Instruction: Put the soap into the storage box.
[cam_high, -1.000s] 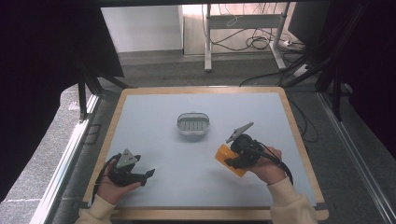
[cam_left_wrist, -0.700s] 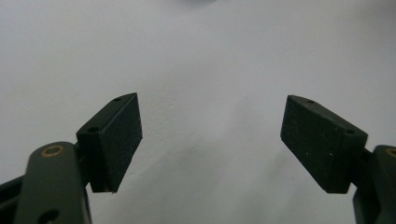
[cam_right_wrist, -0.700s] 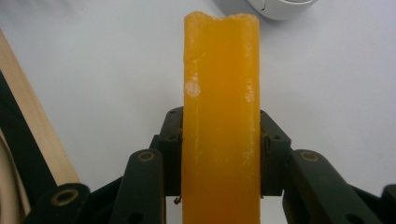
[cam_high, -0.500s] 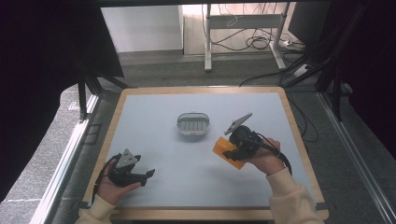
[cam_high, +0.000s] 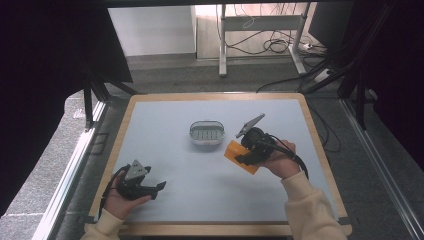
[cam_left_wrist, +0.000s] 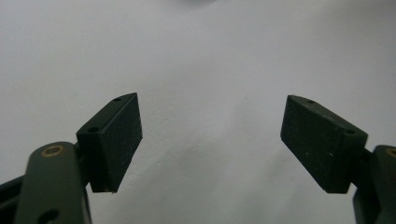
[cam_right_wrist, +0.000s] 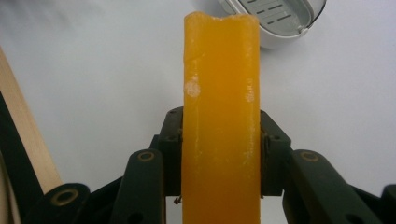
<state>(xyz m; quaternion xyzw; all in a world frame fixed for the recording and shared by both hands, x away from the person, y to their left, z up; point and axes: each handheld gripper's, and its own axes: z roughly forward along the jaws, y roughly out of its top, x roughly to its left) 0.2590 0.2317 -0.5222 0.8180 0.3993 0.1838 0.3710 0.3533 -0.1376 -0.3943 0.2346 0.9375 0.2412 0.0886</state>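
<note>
right tongs (cam_high: 243, 154) clamped on orange soap bar (cam_right_wrist: 220, 121), just right of white soap dish (cam_high: 207, 134) | left tongs (cam_left_wrist: 211, 140) apart, empty, well left-below dish on desk (cam_high: 165, 120)

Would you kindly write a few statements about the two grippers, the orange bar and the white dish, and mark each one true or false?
1. The right gripper is shut on the orange bar. True.
2. The left gripper holds the white dish. False: its jaws stand open with nothing between them, over bare table.
3. The orange bar lies inside the white dish. False: it is held beside the dish, outside it.
4. The white dish has slots in its inner floor. True.
5. The left gripper sits near the table's front left corner. True.
</note>
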